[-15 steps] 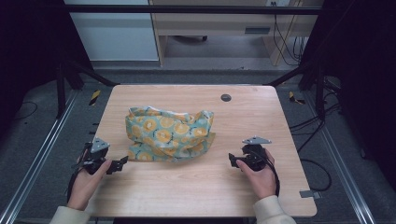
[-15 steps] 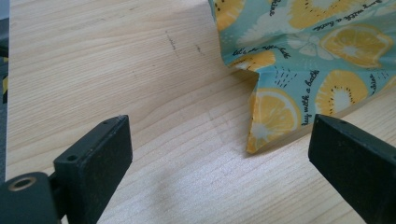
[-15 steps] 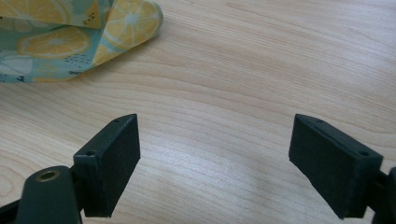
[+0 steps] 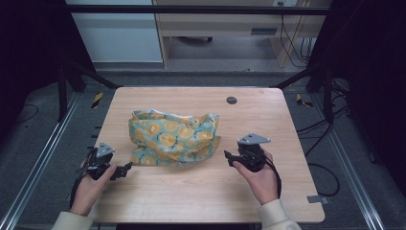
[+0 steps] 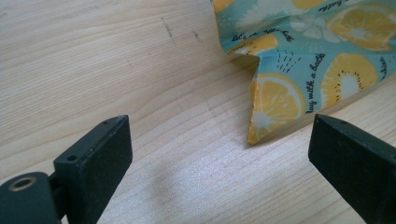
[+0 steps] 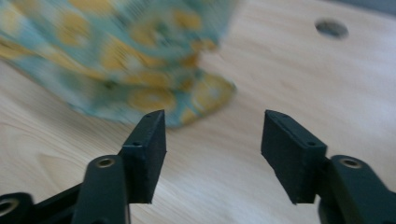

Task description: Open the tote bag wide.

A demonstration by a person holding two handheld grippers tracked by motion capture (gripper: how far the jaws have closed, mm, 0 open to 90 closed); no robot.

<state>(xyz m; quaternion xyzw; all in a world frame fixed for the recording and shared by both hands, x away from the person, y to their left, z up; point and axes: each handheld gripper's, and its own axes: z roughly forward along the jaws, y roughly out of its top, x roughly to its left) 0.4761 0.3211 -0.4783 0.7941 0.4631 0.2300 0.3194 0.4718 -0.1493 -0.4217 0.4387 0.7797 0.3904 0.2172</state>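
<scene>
Wooden table [image 4: 201, 196]: crumpled cloth [image 4: 173, 136] at centre. Left gripper [image 4: 125, 168] and right gripper [image 4: 229, 156], both wide open, empty, flank its near corners, seemingly for spreading.

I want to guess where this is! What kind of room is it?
Probably a lab or workshop: a light wooden table inside a black metal frame, loose black cables on grey carpet, and handheld grippers near a crumpled teal lemon-print cloth.

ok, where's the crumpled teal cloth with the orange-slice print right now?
High view: the crumpled teal orange-slice cloth lies mid-table on the light wooden table, between the left claw and right claw, touching neither.
</scene>
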